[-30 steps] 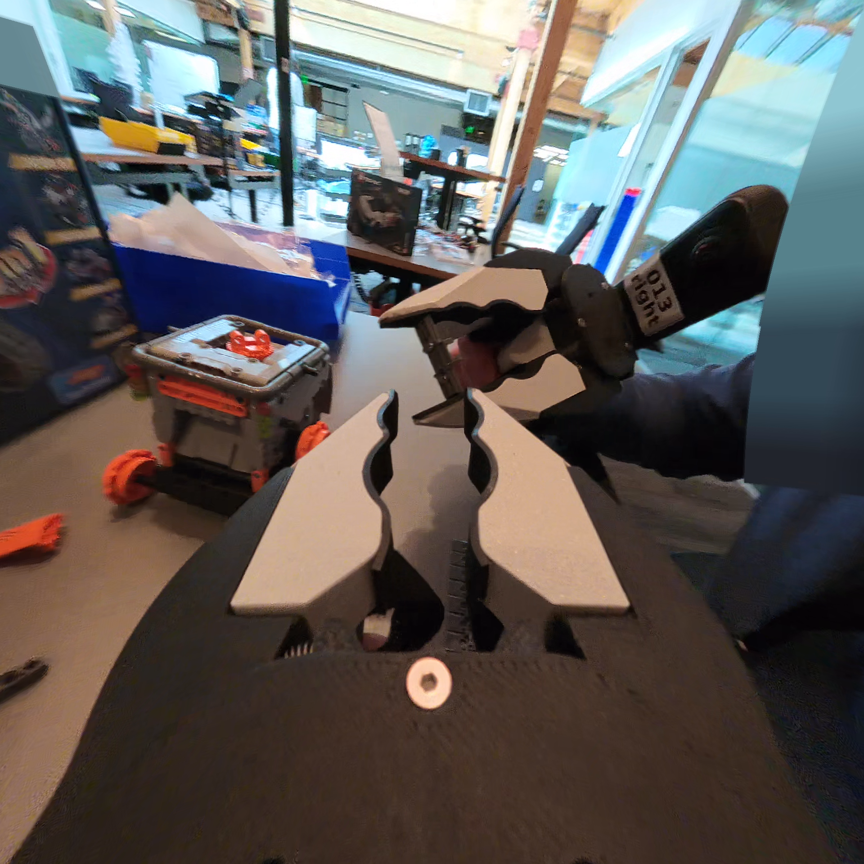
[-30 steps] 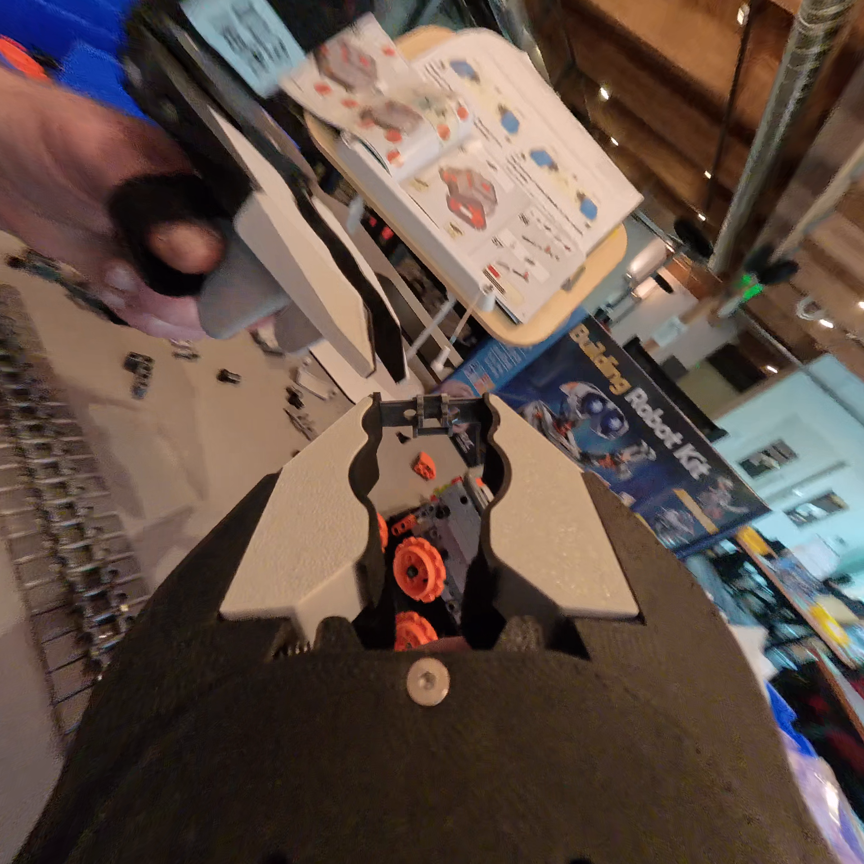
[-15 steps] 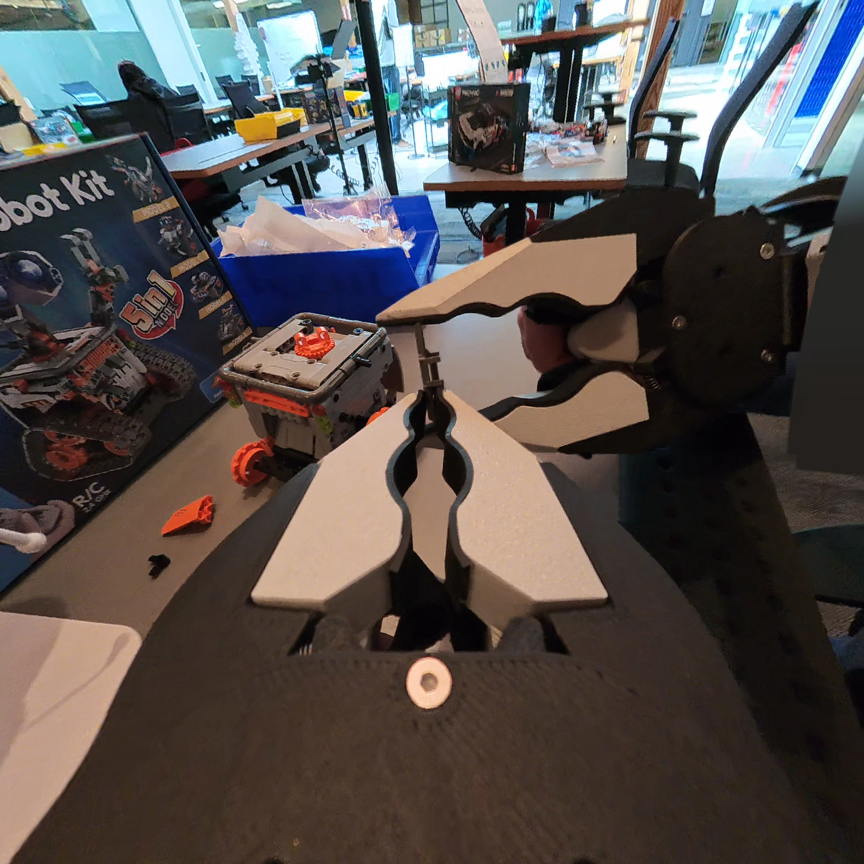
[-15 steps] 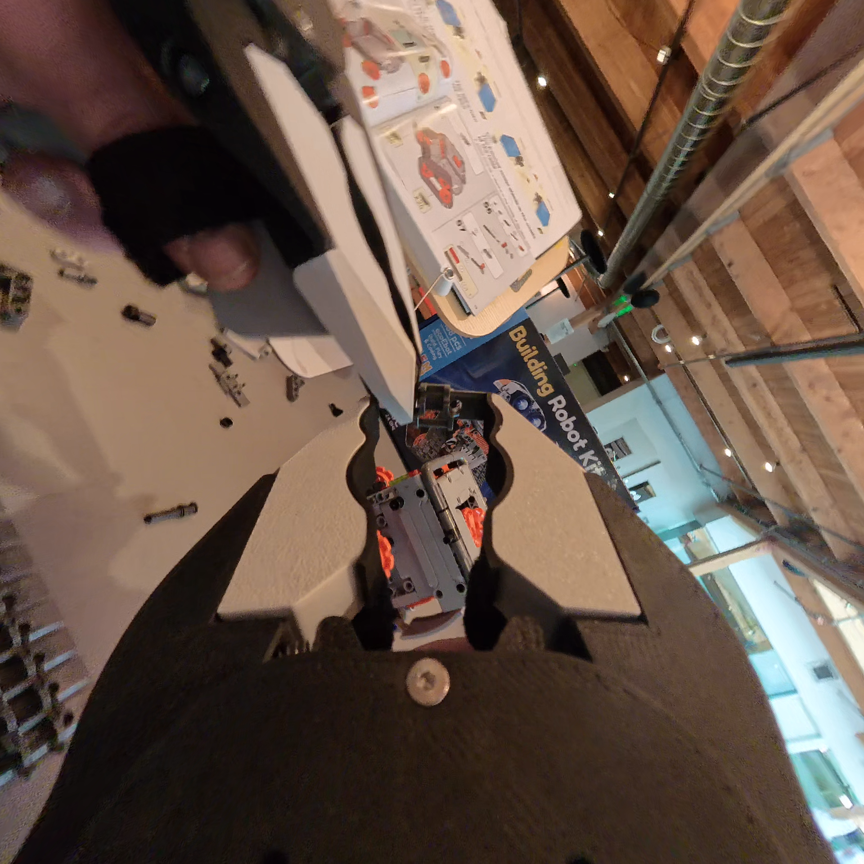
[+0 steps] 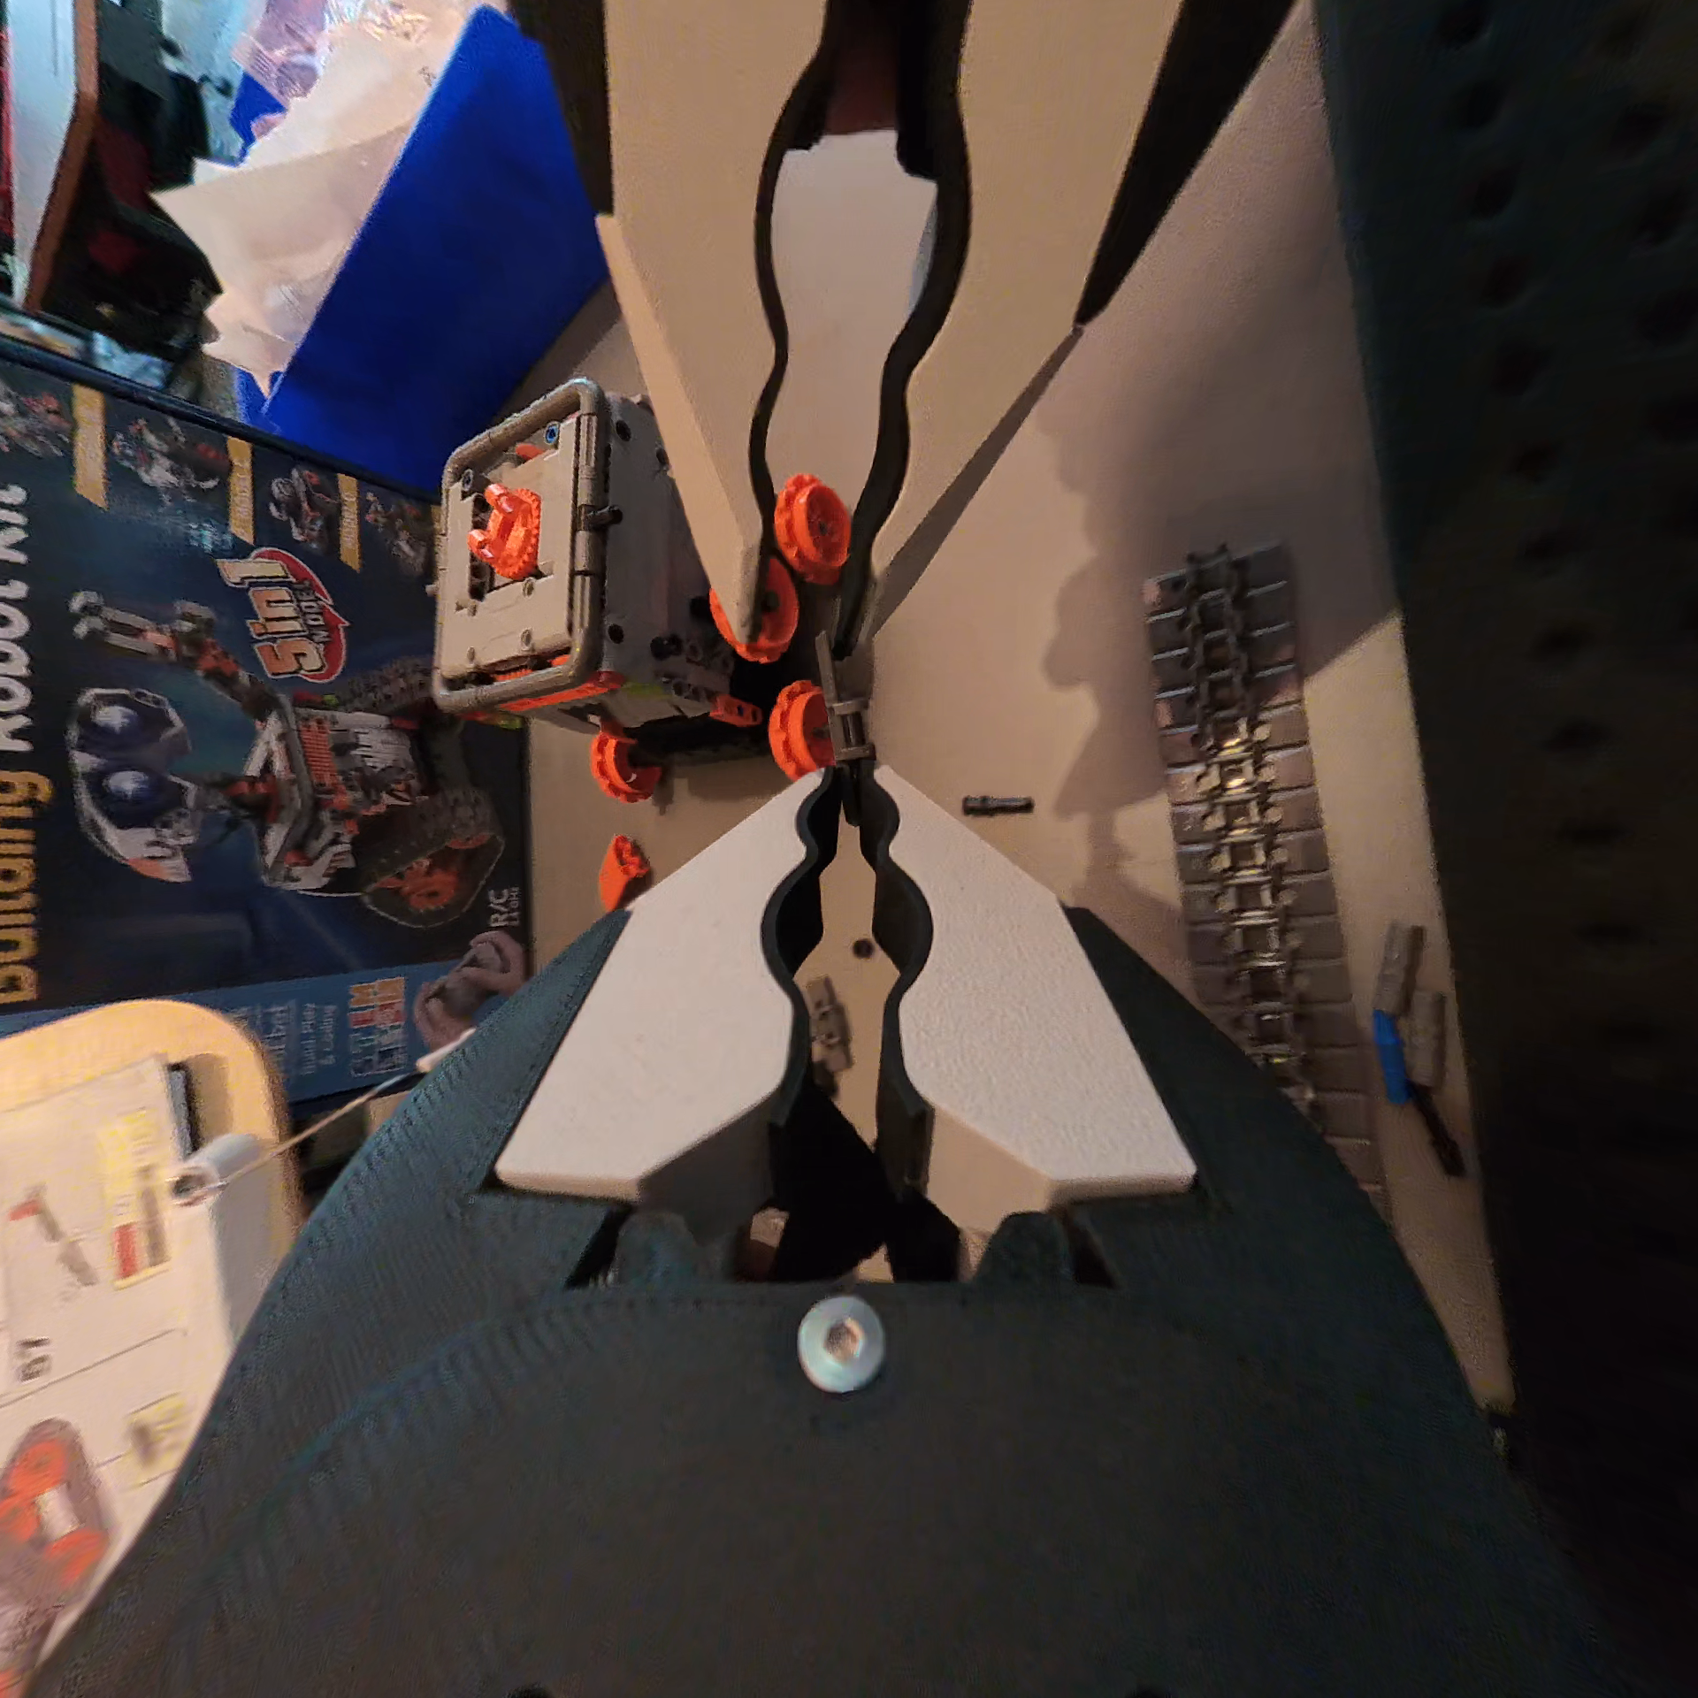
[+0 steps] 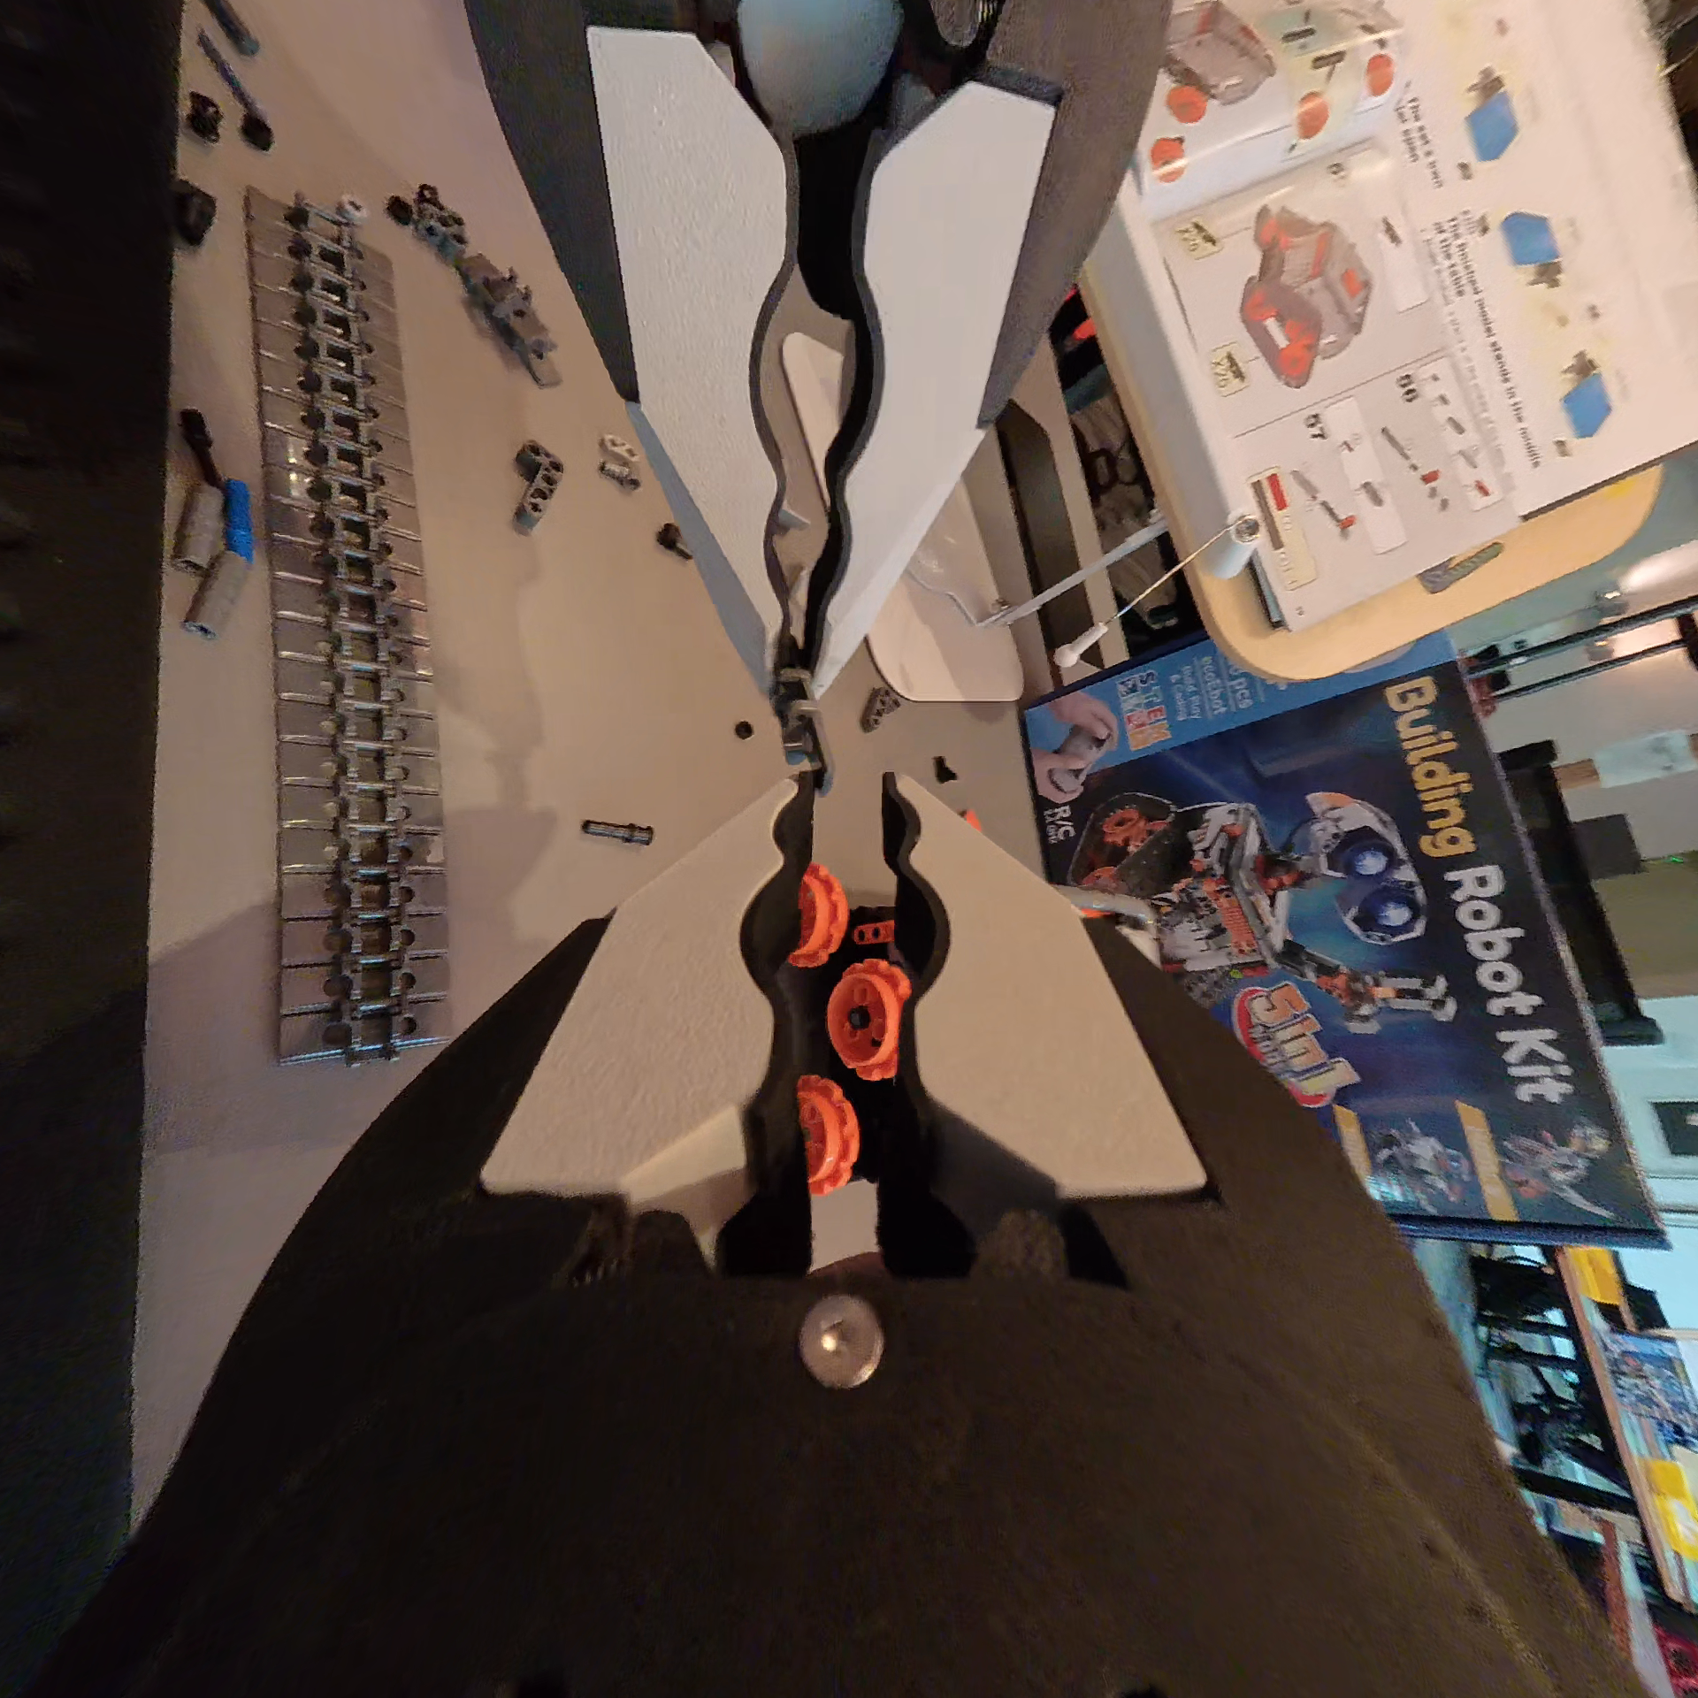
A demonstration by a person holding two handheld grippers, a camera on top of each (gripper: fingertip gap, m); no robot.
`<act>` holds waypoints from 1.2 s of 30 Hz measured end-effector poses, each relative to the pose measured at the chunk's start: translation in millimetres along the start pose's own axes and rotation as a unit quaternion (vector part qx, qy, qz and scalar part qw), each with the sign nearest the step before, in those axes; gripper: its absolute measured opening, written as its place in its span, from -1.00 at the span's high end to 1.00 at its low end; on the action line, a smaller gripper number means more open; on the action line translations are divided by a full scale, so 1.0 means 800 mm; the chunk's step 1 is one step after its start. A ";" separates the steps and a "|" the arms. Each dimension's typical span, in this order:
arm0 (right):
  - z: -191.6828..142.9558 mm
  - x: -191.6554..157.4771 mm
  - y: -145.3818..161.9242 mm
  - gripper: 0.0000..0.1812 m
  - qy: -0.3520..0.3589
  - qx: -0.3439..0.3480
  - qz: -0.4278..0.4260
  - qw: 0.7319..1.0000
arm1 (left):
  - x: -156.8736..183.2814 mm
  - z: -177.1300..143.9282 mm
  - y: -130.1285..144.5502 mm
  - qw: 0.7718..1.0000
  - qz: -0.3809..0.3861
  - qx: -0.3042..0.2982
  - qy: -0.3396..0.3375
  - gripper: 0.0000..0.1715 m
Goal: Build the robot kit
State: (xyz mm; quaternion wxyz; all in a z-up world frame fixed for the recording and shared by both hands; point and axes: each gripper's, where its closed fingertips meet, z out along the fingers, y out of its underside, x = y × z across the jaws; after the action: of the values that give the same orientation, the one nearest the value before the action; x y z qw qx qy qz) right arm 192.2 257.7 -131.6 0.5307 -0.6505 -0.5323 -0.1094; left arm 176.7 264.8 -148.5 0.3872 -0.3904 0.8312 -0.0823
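Grey plastic describes the item in hand: one small track link [image 5: 841, 721], slim, with a clip-like end, held in the air just beside the orange wheels of the model vehicle [image 5: 524, 570]. The left gripper [image 5: 845, 795] is clamped on one end of the link, fingertips pressed together. The right gripper [image 6: 845, 781] meets it tip to tip from the opposite side. Its jaws stand slightly parted, and the link's other end lies against one finger only, so no firm grip shows there.

The model vehicle stands assembled as a grey block with orange wheels and no track fitted. An assembled track strip [image 5: 1231, 827] lies flat on the table [image 5: 1057, 551], well apart from the model on the far side of the grippers. A loose dark pin [image 5: 997, 805] lies between strip and model, and an orange piece [image 5: 622, 868] lies near the model's wheels.
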 end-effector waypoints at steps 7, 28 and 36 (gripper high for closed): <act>0.011 -0.015 0.007 1.00 -0.031 -0.006 0.015 0.999 | -0.001 0.011 0.004 0.998 0.058 -0.036 -0.009 0.96; -0.063 0.055 -0.047 1.00 -0.037 0.379 0.520 0.765 | -0.048 -0.055 -0.095 0.802 -0.384 0.451 0.078 0.88; -0.064 0.053 -0.045 1.00 -0.009 0.381 0.504 0.775 | -0.053 -0.059 -0.093 0.750 -0.433 0.484 0.124 0.81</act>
State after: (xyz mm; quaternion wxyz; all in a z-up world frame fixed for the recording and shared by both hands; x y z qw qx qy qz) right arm 202.3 235.9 -59.9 0.7098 -0.5711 -0.1314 0.3909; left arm 203.5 236.4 -58.4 0.3406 -0.4552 0.4627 -0.6802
